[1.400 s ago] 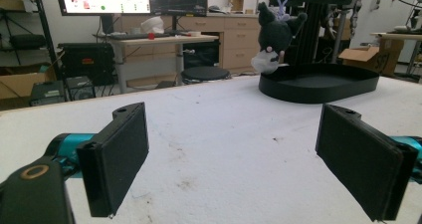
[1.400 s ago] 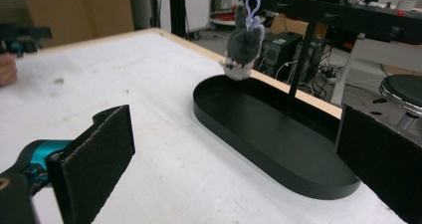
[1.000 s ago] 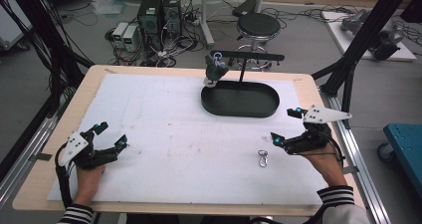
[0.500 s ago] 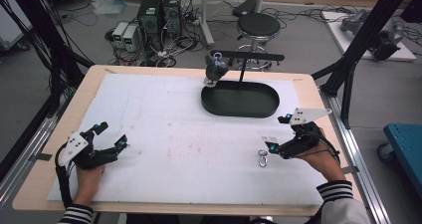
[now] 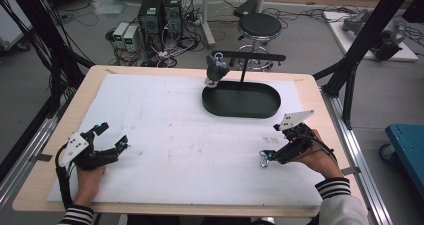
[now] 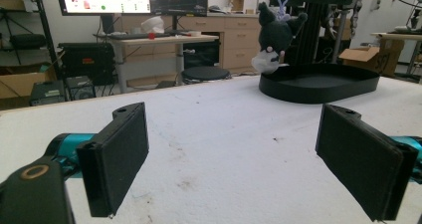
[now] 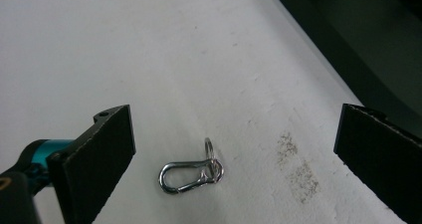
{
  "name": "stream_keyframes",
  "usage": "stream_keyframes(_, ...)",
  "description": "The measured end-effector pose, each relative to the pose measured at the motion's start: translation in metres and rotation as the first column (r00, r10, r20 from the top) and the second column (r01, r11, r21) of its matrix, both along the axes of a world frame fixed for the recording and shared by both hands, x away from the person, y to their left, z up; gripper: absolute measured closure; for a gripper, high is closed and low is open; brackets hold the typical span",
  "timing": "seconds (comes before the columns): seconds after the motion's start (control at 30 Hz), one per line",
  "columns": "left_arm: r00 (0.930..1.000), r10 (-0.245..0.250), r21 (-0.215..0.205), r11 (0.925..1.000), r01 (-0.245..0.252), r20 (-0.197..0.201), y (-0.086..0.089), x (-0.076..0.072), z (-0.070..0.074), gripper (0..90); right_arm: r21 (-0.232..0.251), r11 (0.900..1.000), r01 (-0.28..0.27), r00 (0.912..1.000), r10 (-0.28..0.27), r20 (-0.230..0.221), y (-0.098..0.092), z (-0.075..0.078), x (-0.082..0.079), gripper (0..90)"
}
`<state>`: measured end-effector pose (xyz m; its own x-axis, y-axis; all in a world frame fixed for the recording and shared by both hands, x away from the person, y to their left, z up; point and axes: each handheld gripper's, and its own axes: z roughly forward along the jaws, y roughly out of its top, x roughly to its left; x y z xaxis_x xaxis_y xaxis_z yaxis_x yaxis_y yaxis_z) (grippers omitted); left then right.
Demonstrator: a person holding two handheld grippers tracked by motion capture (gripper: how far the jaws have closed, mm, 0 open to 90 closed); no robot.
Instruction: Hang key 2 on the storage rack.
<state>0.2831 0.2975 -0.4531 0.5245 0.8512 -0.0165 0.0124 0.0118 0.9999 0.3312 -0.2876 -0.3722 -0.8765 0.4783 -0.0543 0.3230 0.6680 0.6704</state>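
Clip: the small silver clip [image 7: 191, 174] lies flat on the white mat [image 5: 175, 130], near the black tray [image 5: 241, 99].
Right gripper [image 5: 267, 157]: I hold it wide open over the clip, likely to grab it.
Left gripper [image 5: 111, 137]: open, empty, waiting.
Tray: nothing in it; a plush toy [image 6: 272, 33] hangs above it.

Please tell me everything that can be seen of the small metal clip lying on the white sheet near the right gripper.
The clip is a small carabiner-style snap hook of shiny silver metal, an elongated closed loop with a small ring attached at one end. It lies flat on the white sheet, between the open jaws of the right gripper, which do not touch it. Nothing else touches it. In the high view it sits near the table's front right, in front of the black oval tray and apart from it.
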Motion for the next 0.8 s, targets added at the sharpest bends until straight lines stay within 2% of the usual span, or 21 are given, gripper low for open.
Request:
stream_keyframes(0.07, 1.0000, -0.001, 0.000, 1.0000, 0.001, 0.001, 0.000, 0.000, 0.000, 13.7, -0.012, 1.000, -0.011, 0.9997, 0.010, -0.022, 0.001, -0.002, 0.001, 3.4)
stream_keyframes(0.2, 1.0000, -0.001, -0.001, 1.0000, 0.001, 0.001, 0.000, 0.000, 0.000, 13.7, -0.042, 0.999, -0.032, 0.9989, 0.031, -0.037, 0.003, -0.006, 0.003, 4.2)
stream_keyframes(0.33, 1.0000, -0.001, -0.001, 1.0000, 0.001, 0.001, 0.000, 0.000, 0.000, 13.7, -0.065, 0.997, -0.036, 0.9972, 0.032, -0.067, 0.005, -0.011, 0.006, 4.7)
stream_keyframes(0.47, 1.0000, 0.000, 0.000, 1.0000, 0.000, 0.001, 0.000, 0.000, 0.000, 13.7, -0.080, 0.996, -0.033, 0.9929, 0.023, -0.117, 0.006, -0.016, 0.008, 6.0)
stream_keyframes(0.63, 1.0000, -0.001, 0.000, 1.0000, 0.001, 0.000, 0.000, 0.000, 0.000, 13.7, -0.097, 0.994, -0.047, 0.9903, 0.034, -0.135, 0.007, -0.019, 0.011, 7.0)
stream_keyframes(0.67, 1.0000, -0.001, -0.001, 1.0000, 0.001, 0.001, 0.000, 0.000, 0.000, 13.7, -0.103, 0.994, -0.047, 0.9898, 0.033, -0.139, 0.008, -0.020, 0.011, 8.4)
stream_keyframes(0.73, 1.0000, -0.001, 0.000, 1.0000, 0.001, 0.001, 0.000, 0.000, 0.000, 13.7, -0.116, 0.991, -0.065, 0.9881, 0.048, -0.146, 0.009, -0.021, 0.011, 17.0)
stream_keyframes(0.8, 1.0000, -0.001, 0.000, 1.0000, 0.001, 0.001, 0.000, 0.000, 0.000, 13.7, -0.125, 0.990, -0.071, 0.9867, 0.051, -0.154, 0.010, -0.023, 0.012, 17.1)
